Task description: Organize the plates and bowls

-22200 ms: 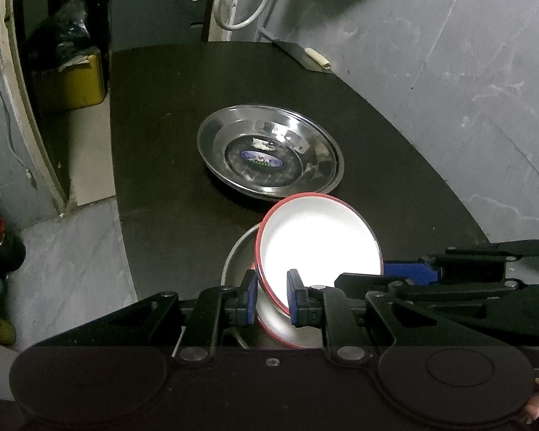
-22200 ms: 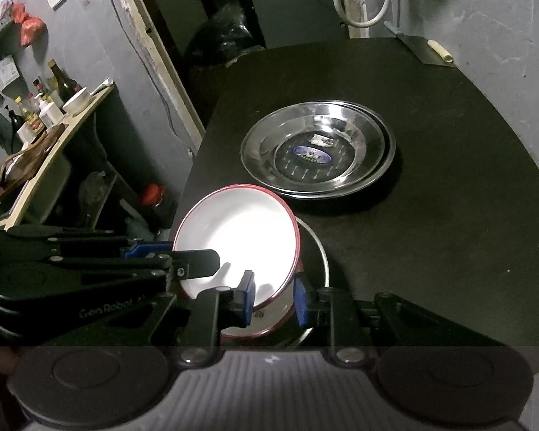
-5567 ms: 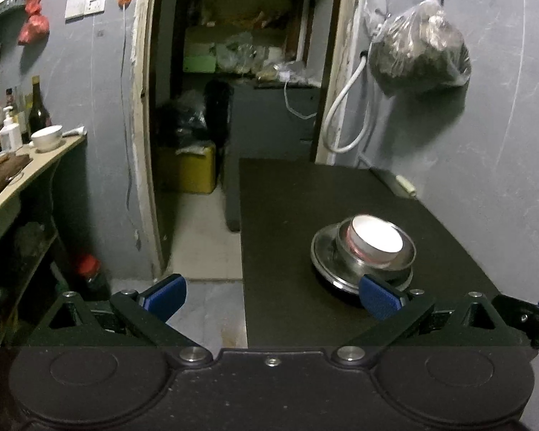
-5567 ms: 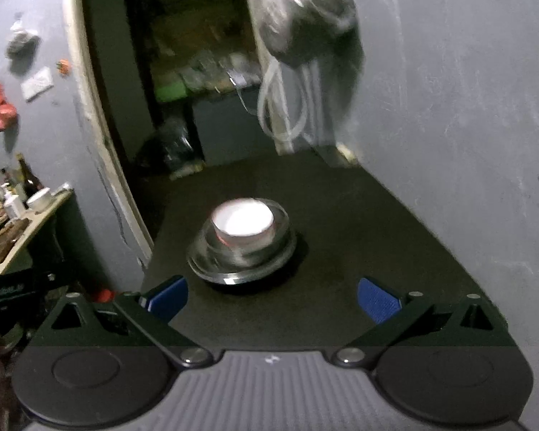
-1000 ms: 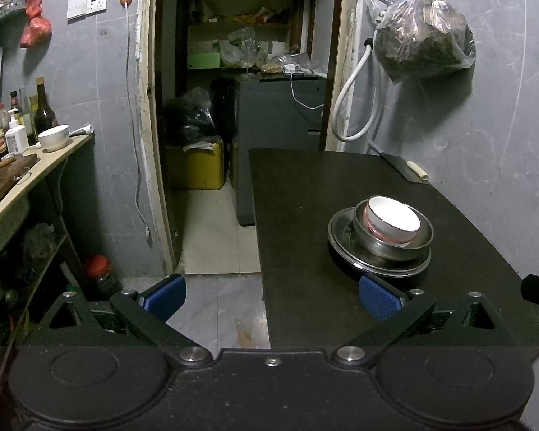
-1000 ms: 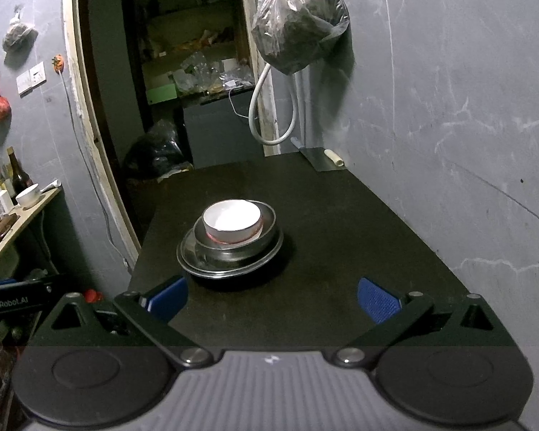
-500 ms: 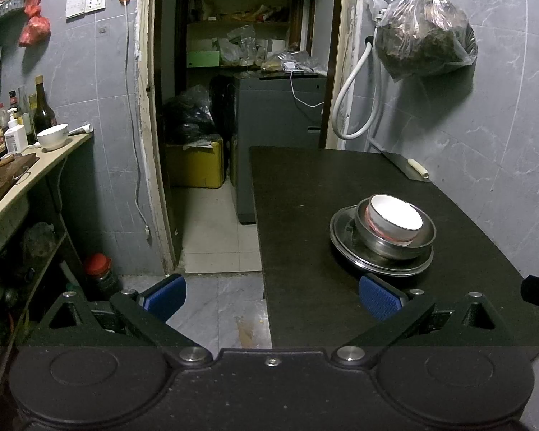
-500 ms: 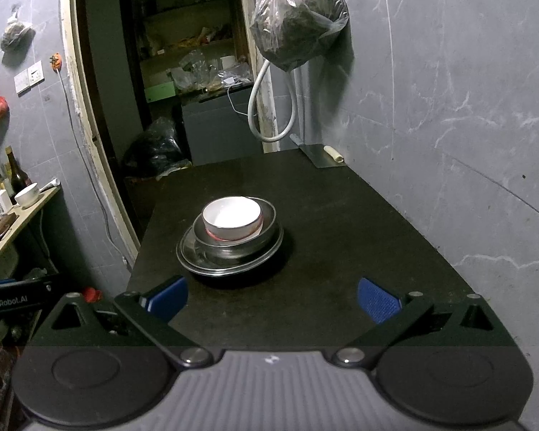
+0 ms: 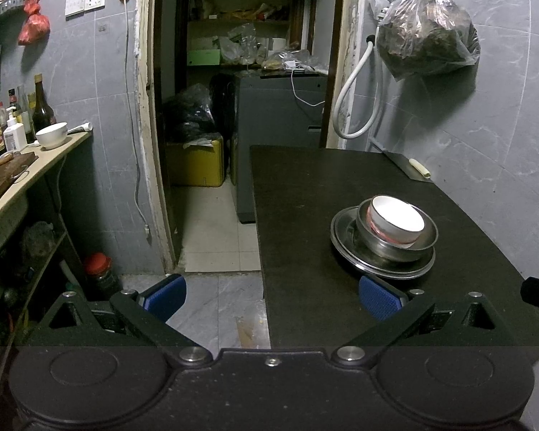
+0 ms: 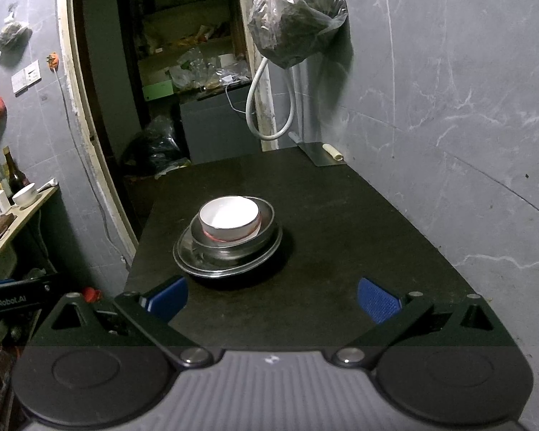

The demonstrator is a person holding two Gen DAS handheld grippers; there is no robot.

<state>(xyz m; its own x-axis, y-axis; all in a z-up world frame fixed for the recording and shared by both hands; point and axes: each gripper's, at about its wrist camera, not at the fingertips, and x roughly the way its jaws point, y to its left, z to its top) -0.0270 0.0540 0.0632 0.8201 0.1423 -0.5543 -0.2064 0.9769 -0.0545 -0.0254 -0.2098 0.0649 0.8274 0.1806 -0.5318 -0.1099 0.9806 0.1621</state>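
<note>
A stack stands on the black table (image 9: 305, 194) (image 10: 341, 222). A white bowl (image 9: 397, 219) (image 10: 229, 218) sits on a red-rimmed dish, inside a steel bowl (image 9: 399, 248) (image 10: 233, 248), on steel plates (image 9: 345, 251) (image 10: 187, 262). My left gripper (image 9: 272, 296) is open and empty, held back from the table's near left corner. My right gripper (image 10: 272, 296) is open and empty above the near table edge, short of the stack.
A cleaver (image 9: 408, 168) (image 10: 323, 153) lies at the table's far right corner by the grey wall. A doorway (image 9: 233, 107) opens to the left of the table. A shelf with bottles and a white bowl (image 9: 52, 134) runs along the left wall. A bag (image 9: 427, 41) hangs above.
Both grippers have stayed open and drifted slightly; the stack sits unchanged on the table.
</note>
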